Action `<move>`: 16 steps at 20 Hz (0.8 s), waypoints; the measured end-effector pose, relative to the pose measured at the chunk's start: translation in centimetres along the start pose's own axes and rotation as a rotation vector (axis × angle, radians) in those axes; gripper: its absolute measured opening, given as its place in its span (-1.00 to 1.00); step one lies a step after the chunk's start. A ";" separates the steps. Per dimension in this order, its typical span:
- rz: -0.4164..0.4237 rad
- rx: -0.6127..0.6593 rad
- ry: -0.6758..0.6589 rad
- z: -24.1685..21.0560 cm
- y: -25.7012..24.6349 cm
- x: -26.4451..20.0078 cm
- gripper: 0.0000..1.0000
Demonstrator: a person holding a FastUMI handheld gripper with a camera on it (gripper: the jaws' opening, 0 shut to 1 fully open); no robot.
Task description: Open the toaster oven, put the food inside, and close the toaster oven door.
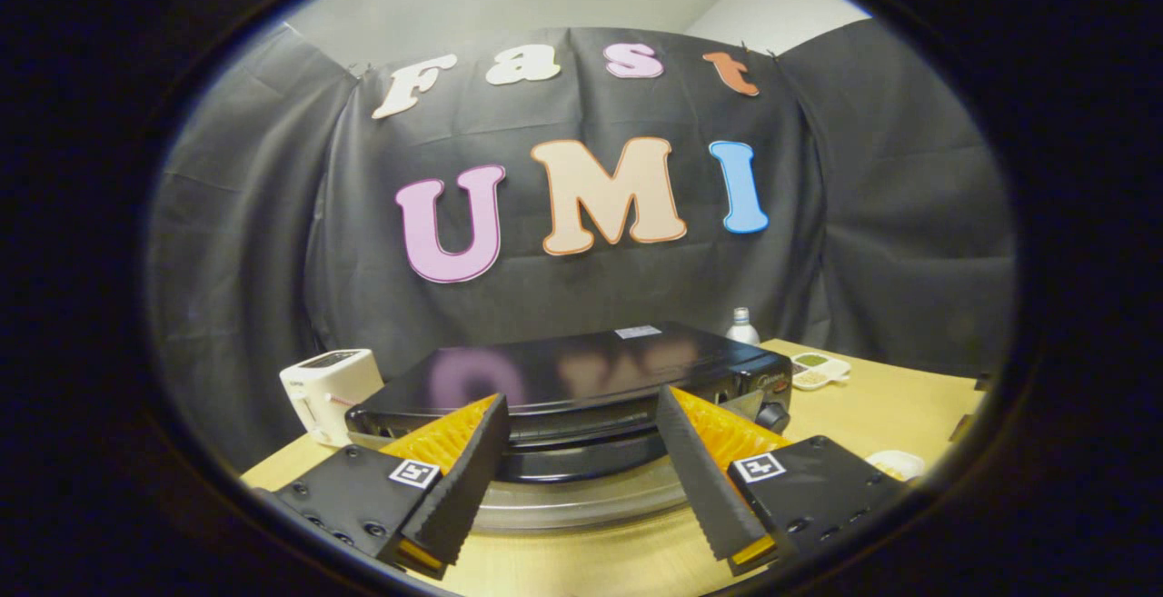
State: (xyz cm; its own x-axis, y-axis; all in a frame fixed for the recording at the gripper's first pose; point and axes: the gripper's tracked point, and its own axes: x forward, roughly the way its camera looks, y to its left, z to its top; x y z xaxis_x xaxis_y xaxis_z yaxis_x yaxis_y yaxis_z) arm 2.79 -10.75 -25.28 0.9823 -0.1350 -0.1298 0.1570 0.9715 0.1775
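Note:
The black toaster oven (581,370) stands on the wooden table (899,406), its glossy top just ahead of me and slightly below. Its dark front door (581,465) and a curved silver bar (581,502) along it lie between my fingers. Whether the door is fully closed I cannot tell from this angle. My gripper (580,397) is open, one finger (454,479) to the left of the door and one to the right, and holds nothing. A small white dish (895,463) with something yellowish in it sits on the table, right of the right finger.
A white pop-up toaster (329,390) stands close to the oven's left side. Behind the oven on the right are a white bottle (742,326) and a divided white tray (820,370) with green bits. The oven's knob (772,415) faces front right.

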 end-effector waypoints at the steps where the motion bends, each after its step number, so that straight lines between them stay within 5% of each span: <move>1: 0.000 -0.002 -0.004 0.0 -0.1 -0.3 1.00; 16: -0.006 0.002 -0.009 -1.5 -1.4 -5.5 1.00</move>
State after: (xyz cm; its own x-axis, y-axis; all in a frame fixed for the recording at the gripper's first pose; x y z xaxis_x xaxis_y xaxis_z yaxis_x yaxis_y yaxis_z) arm -3.03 -11.02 -26.31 0.9822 -0.1427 -0.1224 0.1633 0.9703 0.1786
